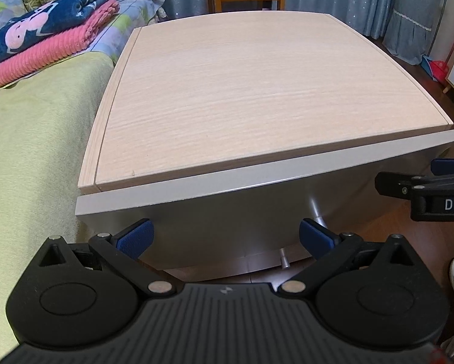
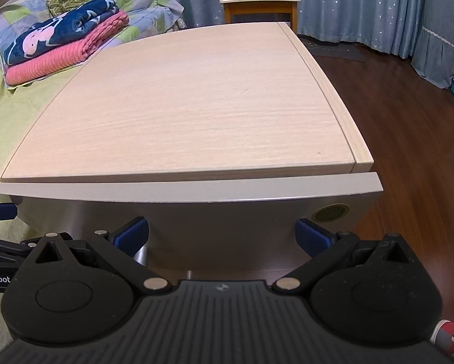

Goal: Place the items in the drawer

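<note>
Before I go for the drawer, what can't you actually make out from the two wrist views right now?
- Drawer inside: hidden in both views; its grey front sits shut under the wooden top.
- Drawer handle: left wrist view shows only a metal sliver; in the right wrist view the left gripper body covers it.
- Lower knob: small, mostly cut off.
- Round label: text too small.
- Items to stow: none identifiable.

left gripper [image 1: 226,238]: black plastic body with a ribbed top plate and a small pale logo at its centre
left fingers [image 1: 136,236]: blue textured pads on black link arms
pivots: silver round pins, round black caps on each side
right gripper [image 2: 222,235]: same black ribbed build, blue pads [image 2: 313,236]
markings: white letters "DAS" on the right gripper's side, "nRobot" on the left one's
screws: small heads on the right gripper's black arm
</note>
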A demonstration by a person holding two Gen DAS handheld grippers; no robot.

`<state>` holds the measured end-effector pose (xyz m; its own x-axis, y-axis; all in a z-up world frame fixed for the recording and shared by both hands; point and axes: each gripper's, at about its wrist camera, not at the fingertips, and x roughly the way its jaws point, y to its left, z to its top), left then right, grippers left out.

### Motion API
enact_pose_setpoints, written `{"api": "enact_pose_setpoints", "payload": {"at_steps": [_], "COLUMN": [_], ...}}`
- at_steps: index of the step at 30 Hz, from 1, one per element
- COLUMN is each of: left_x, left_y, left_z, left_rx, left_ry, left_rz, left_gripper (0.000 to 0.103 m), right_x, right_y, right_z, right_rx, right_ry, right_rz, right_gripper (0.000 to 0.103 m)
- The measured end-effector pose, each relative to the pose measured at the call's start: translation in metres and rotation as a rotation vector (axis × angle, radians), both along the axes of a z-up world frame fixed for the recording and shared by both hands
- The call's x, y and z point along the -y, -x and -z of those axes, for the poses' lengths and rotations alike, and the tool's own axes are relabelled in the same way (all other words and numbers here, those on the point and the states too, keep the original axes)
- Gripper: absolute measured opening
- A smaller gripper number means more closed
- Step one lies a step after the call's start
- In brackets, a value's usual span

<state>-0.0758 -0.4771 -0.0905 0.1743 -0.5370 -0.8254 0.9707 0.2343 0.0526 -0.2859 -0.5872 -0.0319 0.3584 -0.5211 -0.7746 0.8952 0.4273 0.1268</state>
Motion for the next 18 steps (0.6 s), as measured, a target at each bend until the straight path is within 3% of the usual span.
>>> {"api": "enact_pose_setpoints", "payload": {"at_steps": [14,18], "left_x": [0.0012,-0.0015], "left_y": [-0.0049,-0.0043], "left_z": [-0.0023,-0.0051], "left_rx": [-0.037,-0.010], "left_ry": [0.013,0.025], "left_rz": [-0.039,-0.052], "left_gripper": [0.102,0.102], "right_x": [0.0027,-0.0049], "right_y": [-0.0016,0.0006], "right_z": [0.0018,-0.0027], "right_rx": [-0.007,-0.022], "right_ry": [-0.001,0.044], "right_rz": [-0.005,-0.021], "right_gripper": [0.102,0.102]}}
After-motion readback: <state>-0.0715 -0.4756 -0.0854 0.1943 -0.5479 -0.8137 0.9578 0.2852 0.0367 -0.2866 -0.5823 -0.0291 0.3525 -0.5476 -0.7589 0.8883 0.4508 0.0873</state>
